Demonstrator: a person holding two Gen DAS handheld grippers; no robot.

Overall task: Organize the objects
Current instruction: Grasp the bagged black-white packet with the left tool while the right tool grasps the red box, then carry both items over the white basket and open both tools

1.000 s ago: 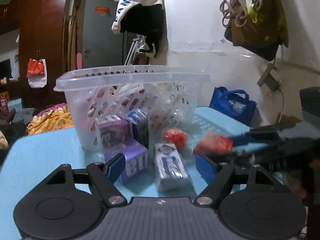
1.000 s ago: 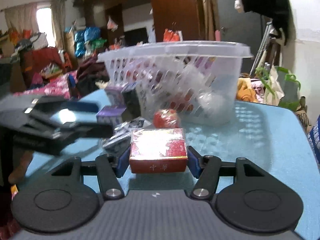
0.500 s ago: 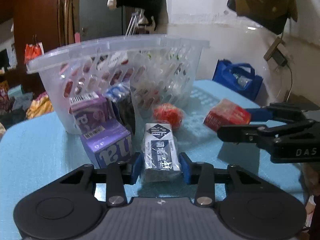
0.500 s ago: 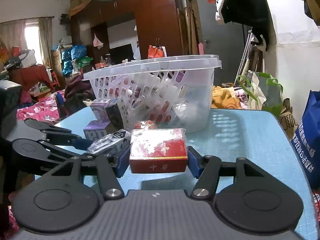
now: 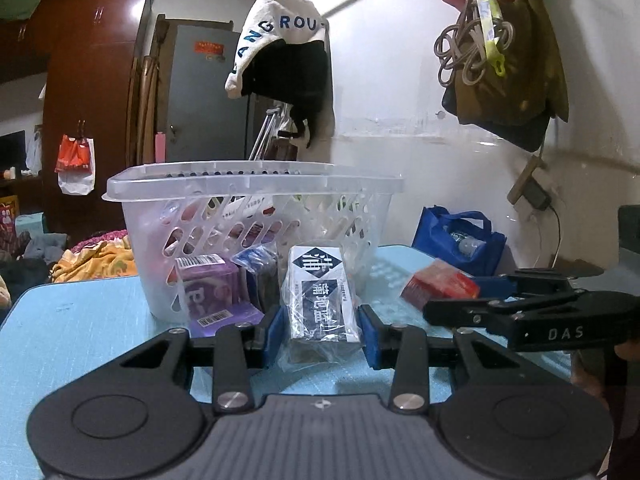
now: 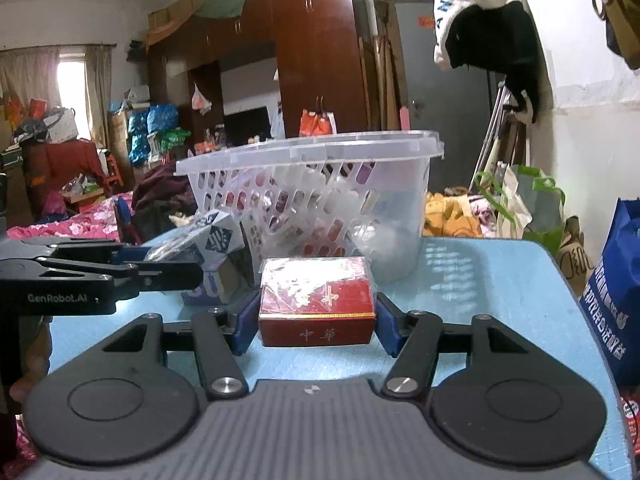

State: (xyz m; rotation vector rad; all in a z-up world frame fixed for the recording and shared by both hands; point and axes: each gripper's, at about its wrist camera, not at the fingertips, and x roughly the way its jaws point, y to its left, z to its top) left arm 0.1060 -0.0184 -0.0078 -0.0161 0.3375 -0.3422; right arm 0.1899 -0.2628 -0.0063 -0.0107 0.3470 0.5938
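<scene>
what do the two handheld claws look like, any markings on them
Both are matte black with ribbed grey bodies, round side discs, silver bolts and blue finger pads. The left claw shows "GenRobot.AI" on its side; the right claw shows "DAS". No cables or sleeves visible.

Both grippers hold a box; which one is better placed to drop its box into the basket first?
Left, probably. The left gripper holds the white-and-navy box directly before the basket; the right gripper with the red box sits further off.

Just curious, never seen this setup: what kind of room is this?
Probably a lived-in bedroom or home storage room: a tall wooden wardrobe, a bed with floral bedding, and a jacket hung on the wall.
</scene>
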